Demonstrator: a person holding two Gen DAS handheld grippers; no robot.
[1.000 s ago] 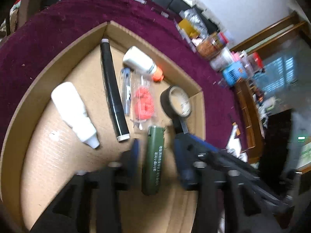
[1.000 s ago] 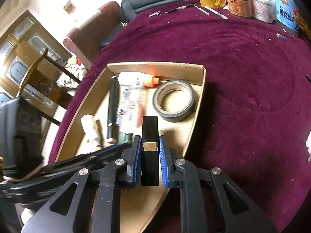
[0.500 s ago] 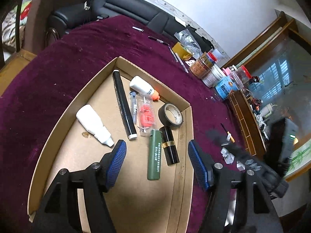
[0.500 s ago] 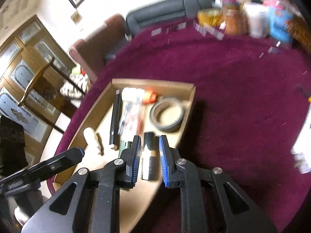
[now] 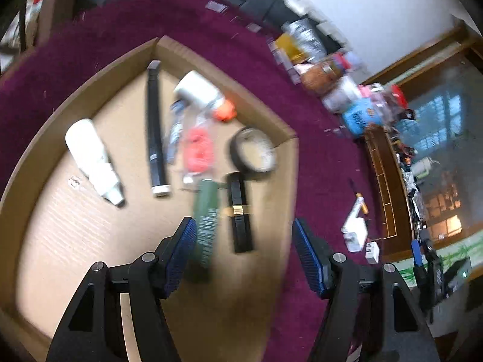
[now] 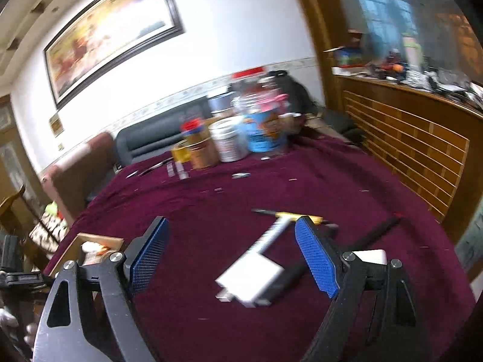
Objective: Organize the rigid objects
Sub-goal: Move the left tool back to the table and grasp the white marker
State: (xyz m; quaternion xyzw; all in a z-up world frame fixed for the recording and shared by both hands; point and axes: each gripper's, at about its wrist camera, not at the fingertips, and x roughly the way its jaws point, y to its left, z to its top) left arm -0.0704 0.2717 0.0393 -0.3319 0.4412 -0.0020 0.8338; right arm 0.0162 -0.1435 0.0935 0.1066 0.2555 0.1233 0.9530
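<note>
My right claw (image 6: 231, 256) had released the black tube (image 5: 240, 211) into the box (image 5: 289, 157); now wide open and empty, it faced a white adapter (image 6: 250, 277) just ahead. The left claw (image 5: 244, 252) hung open above the tube.

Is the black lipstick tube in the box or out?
In: the black lipstick tube lies flat on the cardboard box floor beside the green lighter.

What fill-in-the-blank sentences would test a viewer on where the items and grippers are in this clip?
1. The black tube with the gold band lies inside the cardboard ____.
2. Beside it lies a ____ lighter.
3. The right gripper is open above a ____ adapter.

Missing words: tray; green; white
</note>
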